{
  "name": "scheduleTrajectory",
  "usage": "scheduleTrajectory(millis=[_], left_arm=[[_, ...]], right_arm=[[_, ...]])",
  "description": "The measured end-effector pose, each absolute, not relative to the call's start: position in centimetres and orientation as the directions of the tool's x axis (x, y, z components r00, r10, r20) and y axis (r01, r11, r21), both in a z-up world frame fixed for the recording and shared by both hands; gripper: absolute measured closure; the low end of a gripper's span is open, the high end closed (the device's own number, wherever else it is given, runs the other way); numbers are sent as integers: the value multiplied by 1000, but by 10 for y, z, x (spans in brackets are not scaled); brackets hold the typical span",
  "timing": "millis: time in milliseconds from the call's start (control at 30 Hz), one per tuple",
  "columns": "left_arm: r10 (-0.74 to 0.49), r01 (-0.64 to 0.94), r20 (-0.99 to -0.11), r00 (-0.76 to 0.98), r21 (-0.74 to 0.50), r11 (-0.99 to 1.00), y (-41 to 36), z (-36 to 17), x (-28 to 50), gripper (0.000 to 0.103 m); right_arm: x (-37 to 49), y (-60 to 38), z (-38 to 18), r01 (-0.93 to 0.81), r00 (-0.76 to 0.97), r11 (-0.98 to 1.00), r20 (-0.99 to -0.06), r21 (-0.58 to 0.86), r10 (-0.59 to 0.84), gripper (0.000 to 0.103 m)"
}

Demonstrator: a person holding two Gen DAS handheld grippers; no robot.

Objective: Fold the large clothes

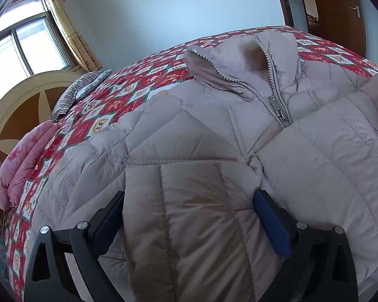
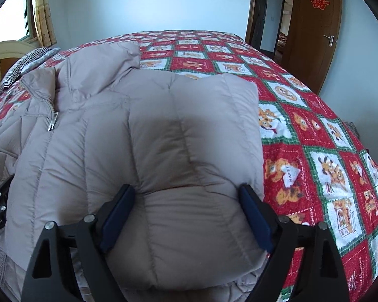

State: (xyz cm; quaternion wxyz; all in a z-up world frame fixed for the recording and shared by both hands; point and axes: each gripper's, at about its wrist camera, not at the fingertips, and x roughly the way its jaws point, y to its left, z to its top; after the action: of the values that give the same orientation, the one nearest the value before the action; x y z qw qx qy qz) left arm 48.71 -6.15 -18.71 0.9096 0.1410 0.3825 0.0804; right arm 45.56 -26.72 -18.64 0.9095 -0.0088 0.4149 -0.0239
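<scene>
A beige quilted puffer jacket (image 1: pixel 214 136) lies front up on the bed, collar away from me, zipper pull (image 1: pixel 279 112) near the neck. My left gripper (image 1: pixel 189 198) is open, its fingers straddling a padded fold of the jacket's left part. The same jacket shows in the right wrist view (image 2: pixel 108 130). My right gripper (image 2: pixel 189 191) is open, its fingers on either side of a sleeve (image 2: pixel 189 125) folded over the jacket's right side. Whether the pads touch the cloth is unclear.
The bed has a red, white and green cartoon quilt (image 2: pixel 315 130). A pink blanket (image 1: pixel 20 166) and a striped pillow (image 1: pixel 75 93) lie by the headboard (image 1: pixel 17 110) at left. A brown door (image 2: pixel 312 37) stands open at the far right.
</scene>
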Motion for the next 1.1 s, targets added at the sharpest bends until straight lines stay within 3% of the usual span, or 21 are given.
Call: scheduleTrajectory(millis=[267,300,467,700,1100], left_arm=[[248,-45,-675,695,303,952,-59,-189,488,2],[246,-46,-675,695,299,953,-59,-189,488,2],[238,-47,-677,696,288,956,-57,-189,488,2],[228,-46,-681,695,275,960,-54,-188,488,1],[227,-44,-683,695,274,961,-54,-189,487,1]], right_arm=[[459,-263,-178,39,629,996,-772,-80,-87,15],[454,-263,-167,52,637,996,-765,-76,-92,20],[426,-225,-124,-28,724,999,-690,-25,3,20],[436,-183,-171,-90,652,995,-757,-36,32,21],[438,-181,-188,-76,641,995,-767,-58,4,18]])
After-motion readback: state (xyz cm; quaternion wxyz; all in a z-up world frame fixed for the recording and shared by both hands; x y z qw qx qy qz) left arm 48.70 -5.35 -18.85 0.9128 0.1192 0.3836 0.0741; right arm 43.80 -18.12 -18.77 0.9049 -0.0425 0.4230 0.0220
